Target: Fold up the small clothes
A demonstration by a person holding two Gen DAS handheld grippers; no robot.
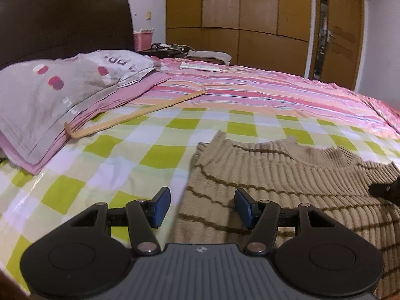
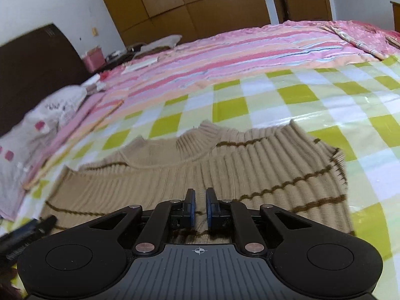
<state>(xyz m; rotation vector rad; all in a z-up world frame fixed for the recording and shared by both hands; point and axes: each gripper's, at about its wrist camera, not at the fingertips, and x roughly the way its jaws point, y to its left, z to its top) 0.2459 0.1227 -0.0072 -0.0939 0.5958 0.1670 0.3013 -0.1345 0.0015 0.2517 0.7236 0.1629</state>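
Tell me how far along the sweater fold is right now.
Done: the beige ribbed sweater with brown stripes lies spread on the green checked sheet, collar away from the cameras. In hand: nothing visibly; the left gripper is open at its left edge, the right gripper nearly closed over the middle. Left: every fold.

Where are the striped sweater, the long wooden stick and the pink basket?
striped sweater [image 2: 175, 182]: right wrist view, on the ribbed chest below the collar.
long wooden stick [image 1: 140, 115]: left wrist view, middle of its shaft on the bed.
pink basket [image 1: 143, 39]: left wrist view, on its front wall beside the headboard.
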